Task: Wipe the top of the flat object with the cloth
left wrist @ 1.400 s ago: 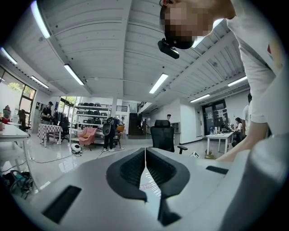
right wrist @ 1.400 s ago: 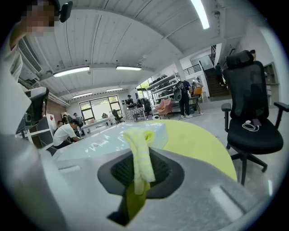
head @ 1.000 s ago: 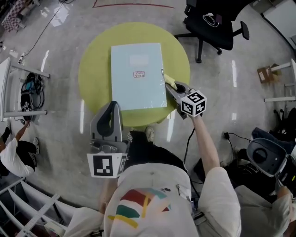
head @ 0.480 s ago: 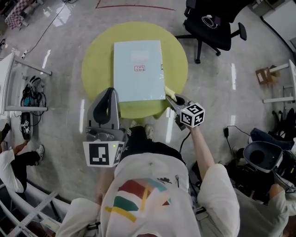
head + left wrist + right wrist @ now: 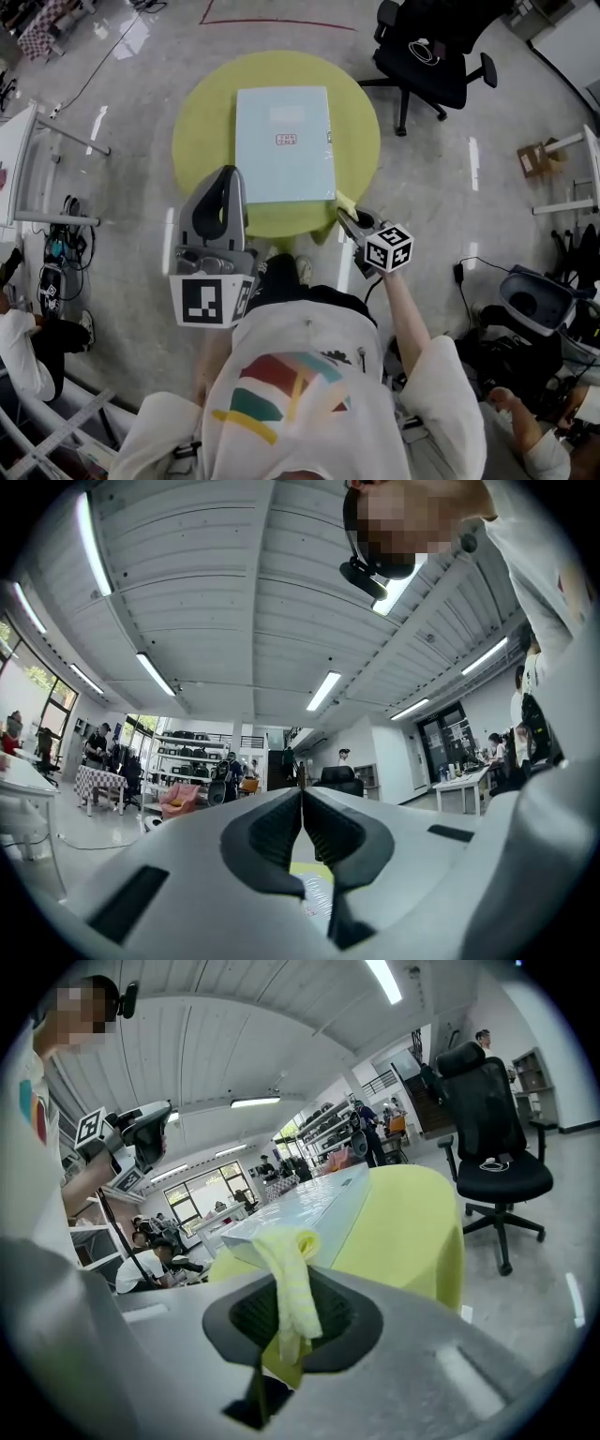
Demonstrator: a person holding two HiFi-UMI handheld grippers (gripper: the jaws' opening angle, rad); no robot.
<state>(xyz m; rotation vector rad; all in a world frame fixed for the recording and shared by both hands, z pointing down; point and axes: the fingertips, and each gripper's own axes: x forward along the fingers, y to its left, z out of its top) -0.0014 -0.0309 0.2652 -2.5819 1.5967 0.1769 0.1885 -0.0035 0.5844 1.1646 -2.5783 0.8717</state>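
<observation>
Standing upper right, an office chair [image 5: 431,56] neighbours the yellow table [image 5: 197,141] bearing the flat object [image 5: 283,145]. The right gripper [image 5: 349,216] pinches the cloth [image 5: 345,200] at the object's lower-right corner; the left gripper [image 5: 228,178] hovers lower left, jaws together, empty.

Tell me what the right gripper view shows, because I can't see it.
The right gripper pinches a soft yellow cloth just in front of a flat pale blue object lying on a round yellow-green table. A black office chair stands to the right.
</observation>
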